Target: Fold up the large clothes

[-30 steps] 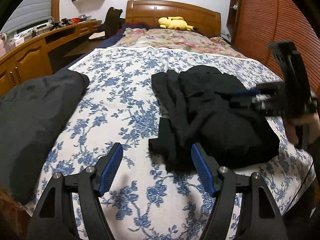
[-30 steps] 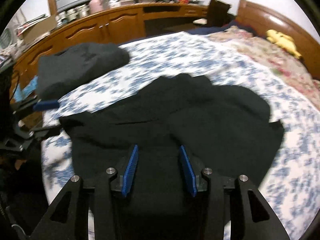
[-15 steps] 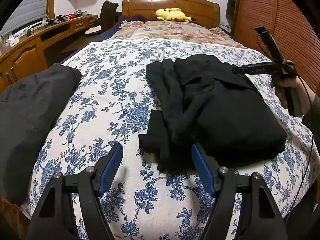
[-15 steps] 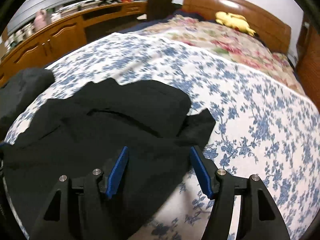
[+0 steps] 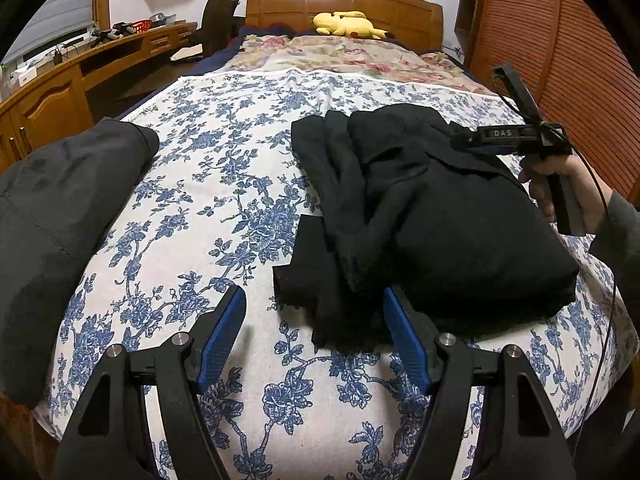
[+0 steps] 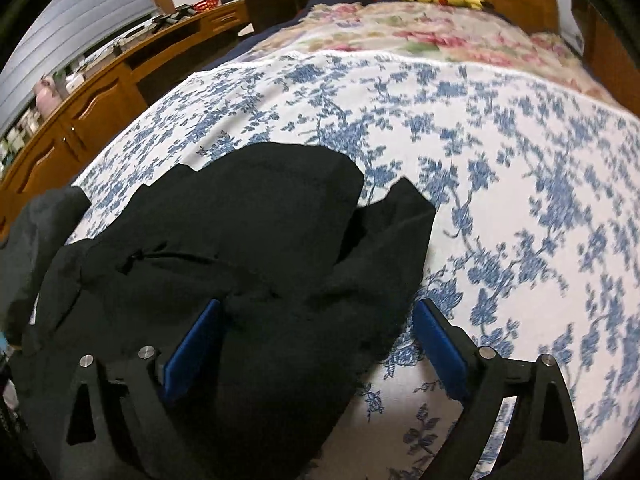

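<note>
A black garment point(image 5: 432, 208) lies partly folded on the bed's blue floral sheet point(image 5: 224, 184), with loose strips hanging out at its near left edge. My left gripper point(image 5: 316, 316) is open and empty, low over the sheet just before that near edge. My right gripper point(image 6: 316, 324) is open over the garment's point(image 6: 240, 232) far part, holding nothing; it also shows in the left wrist view point(image 5: 472, 140), held by a hand above the garment's right side.
A dark grey folded garment point(image 5: 60, 208) lies at the bed's left edge. A wooden desk point(image 5: 60, 84) runs along the left wall, a slatted wardrobe point(image 5: 560, 60) stands on the right. A yellow plush toy point(image 5: 348, 24) rests by the headboard.
My right gripper has opened wider and swung from the garment's near side toward its far end. My left gripper stayed open and edged closer to the garment's near edge.
</note>
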The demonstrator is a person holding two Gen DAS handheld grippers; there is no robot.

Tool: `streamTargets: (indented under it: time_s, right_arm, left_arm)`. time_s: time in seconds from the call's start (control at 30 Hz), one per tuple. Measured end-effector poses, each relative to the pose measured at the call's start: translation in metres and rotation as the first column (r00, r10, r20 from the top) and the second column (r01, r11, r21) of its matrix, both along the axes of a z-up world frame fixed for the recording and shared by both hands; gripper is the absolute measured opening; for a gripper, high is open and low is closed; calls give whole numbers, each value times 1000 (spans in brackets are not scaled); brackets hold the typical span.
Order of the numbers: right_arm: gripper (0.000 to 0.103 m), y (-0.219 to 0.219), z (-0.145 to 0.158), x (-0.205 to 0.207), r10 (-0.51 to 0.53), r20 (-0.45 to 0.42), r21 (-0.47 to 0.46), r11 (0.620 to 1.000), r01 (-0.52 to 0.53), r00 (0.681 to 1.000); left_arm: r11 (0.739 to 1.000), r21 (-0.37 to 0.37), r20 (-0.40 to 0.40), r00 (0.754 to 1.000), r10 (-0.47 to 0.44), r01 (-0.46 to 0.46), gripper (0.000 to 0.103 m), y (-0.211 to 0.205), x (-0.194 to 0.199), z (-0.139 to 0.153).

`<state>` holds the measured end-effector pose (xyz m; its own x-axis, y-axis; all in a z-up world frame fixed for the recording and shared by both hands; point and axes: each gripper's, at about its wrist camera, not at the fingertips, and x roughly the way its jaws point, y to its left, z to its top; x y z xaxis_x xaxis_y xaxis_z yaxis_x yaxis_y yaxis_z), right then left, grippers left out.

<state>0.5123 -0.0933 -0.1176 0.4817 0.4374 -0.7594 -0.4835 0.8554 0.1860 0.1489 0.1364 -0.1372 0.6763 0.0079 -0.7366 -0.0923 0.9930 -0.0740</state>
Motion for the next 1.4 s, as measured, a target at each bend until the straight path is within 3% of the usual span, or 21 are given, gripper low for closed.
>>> streamTargets:
  time_s: [0.3,0.37,0.5,0.6,0.9,1.1,1.4]
  right_arm:
    - [96,-6,-9,5,9,-64,74,997,-4,998]
    - [95,-7,-11,6,8,-69,81,997,-3,998]
    - [81,-8,-12,4,31,-86,118,993,-20,996]
    - [68,-11,-11,2,44,-100,152,988,-28,994]
    - [33,-5,7,-25,26,38,75,997,-29,999]
    - [22,-2,25,-49,30,130,33,999,-34,991]
    - [20,0,42,-83,45,194,7,999,-47,980]
  left_arm:
    - [996,-80,-14,1000,-28,26,71,1,2,-4]
    - [994,-106,-19,999,-43,41,66,1,3,-6]
    - [985,-159,-17,998,-65,62,49,0,4,-8]
    - [985,-157,-20,997,-69,65,40,-2,4,-7]
    - [989,-124,-4,997,-83,82,18,-6,-3,-2]
    - [993,-87,43,996,-80,84,11,-9,-13,9]
    - [995,-61,109,991,-71,78,8,-2,-29,26]
